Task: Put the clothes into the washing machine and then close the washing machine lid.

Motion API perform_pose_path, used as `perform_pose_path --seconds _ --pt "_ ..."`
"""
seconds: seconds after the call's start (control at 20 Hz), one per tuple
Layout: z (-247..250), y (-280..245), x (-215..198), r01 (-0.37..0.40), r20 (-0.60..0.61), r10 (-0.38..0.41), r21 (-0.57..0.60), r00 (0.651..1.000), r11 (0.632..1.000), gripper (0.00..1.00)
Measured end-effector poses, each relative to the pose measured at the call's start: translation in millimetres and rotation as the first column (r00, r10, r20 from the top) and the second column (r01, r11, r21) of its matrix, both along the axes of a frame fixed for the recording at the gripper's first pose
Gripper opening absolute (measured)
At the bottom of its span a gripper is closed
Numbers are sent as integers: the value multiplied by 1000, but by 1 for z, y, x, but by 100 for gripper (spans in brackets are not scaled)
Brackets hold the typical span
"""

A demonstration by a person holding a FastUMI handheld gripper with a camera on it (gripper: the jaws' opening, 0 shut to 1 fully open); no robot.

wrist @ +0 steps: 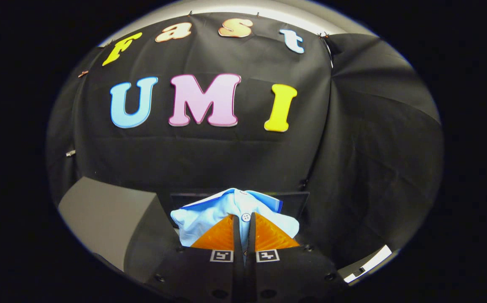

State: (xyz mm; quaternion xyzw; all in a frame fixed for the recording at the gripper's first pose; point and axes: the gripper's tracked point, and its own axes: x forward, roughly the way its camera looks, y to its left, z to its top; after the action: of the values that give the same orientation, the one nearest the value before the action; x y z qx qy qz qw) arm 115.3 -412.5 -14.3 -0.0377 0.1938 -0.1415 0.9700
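A light blue garment (226, 208) with a white button and a darker blue trim is bunched up right at my fingertips. My gripper (244, 225) is shut on it, the two fingers pressed close together with the cloth pinched between them. The cloth spills out to both sides of the fingers and hangs lifted in front of the black cloth wall. A dark flat panel (298, 202) stands just behind the garment; I cannot tell whether it is part of the washing machine.
A grey surface (100, 214) lies low to the left of the fingers. A white edge with dark marks (367, 263) shows low to the right. The black cloth wall closes the space ahead and to the right.
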Motion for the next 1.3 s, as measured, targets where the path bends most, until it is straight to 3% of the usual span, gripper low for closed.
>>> perform_pose_path --seconds 0.5,0.8,1.1,1.3 --pt "-168 -31 2 23 -227 -23 -3 974 1000 5" --pt "-252 -37 -4 16 -397 -5 26 918 1000 5" --pt "-315 -39 -6 9 -548 20 51 836 999 5" --pt "-340 -50 -7 47 -579 8 80 815 996 5"
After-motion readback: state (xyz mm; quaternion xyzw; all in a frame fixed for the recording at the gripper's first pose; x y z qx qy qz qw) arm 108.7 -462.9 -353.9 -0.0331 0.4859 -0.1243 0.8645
